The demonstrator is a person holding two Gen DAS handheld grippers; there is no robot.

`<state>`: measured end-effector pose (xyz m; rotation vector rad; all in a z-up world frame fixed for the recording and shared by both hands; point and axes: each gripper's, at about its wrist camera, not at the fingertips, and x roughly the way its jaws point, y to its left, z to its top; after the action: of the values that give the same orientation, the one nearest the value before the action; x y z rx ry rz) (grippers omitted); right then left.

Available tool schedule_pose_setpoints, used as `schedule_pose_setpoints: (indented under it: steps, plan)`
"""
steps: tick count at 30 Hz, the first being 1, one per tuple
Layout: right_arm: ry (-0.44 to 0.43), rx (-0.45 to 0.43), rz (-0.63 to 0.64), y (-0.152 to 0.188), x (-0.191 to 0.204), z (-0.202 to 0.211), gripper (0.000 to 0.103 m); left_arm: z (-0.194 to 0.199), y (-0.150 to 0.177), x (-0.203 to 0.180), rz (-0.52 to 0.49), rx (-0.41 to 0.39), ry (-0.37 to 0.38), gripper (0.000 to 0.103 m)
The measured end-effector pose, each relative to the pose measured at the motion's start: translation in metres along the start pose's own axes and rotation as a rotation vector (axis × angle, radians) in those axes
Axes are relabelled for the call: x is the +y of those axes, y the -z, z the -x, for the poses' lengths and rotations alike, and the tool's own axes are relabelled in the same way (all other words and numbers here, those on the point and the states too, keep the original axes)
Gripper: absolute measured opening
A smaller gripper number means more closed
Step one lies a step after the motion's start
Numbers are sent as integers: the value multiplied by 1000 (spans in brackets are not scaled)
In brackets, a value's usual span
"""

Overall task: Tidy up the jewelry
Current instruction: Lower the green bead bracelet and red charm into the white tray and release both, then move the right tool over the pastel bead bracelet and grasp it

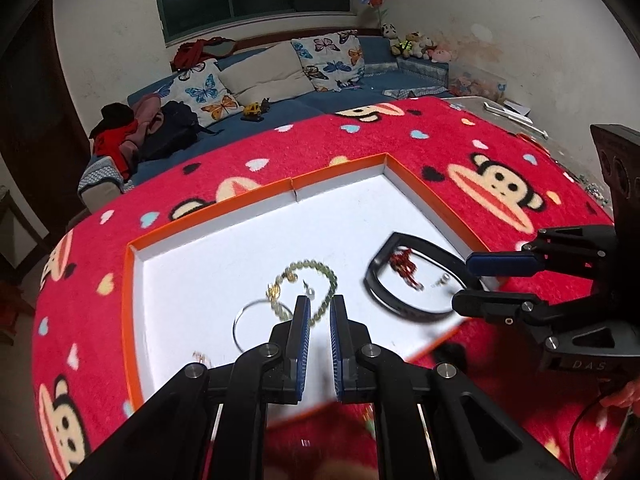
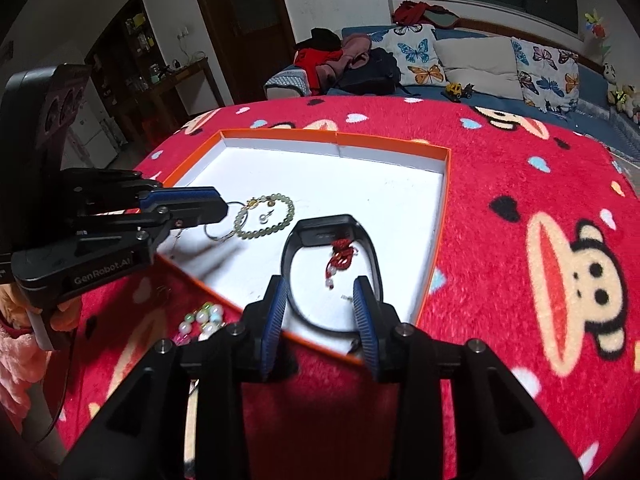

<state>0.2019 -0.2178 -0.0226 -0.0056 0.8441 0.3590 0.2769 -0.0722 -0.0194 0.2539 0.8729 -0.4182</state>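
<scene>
An orange-rimmed white tray (image 1: 256, 196) (image 2: 436, 216) lies on a red cartoon blanket. In it lie a green bead bracelet (image 1: 320, 276) (image 2: 276, 218), a thin silver bangle (image 1: 246, 322) (image 2: 218, 236), a black band (image 1: 404, 276) (image 2: 370, 264), a red knotted charm (image 1: 404, 266) (image 2: 342, 256) and small earrings (image 1: 444, 279). My left gripper (image 1: 320, 308) (image 2: 224, 212) hovers over the bracelet and bangle, jaws narrowly apart and empty. My right gripper (image 2: 320, 292) (image 1: 464, 280) is open, its fingers either side of the black band's near end.
A pearl-and-colour bead bracelet (image 2: 202, 320) lies on the blanket outside the tray's near edge, with a thin chain nearby. A blue sofa (image 1: 280, 100) with butterfly cushions stands behind the table. A wooden cabinet (image 2: 132, 60) is at the left.
</scene>
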Motion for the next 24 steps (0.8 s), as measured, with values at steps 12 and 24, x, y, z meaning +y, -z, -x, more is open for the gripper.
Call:
schedule_pose_setpoints:
  steps: [12,24]
  plan:
    - [1,50,28,41,15,15,36,46,56,-15,72,-19,10,51]
    - [-35,80,24,54,27,13,36,73,106,-19,154,-35,23,51]
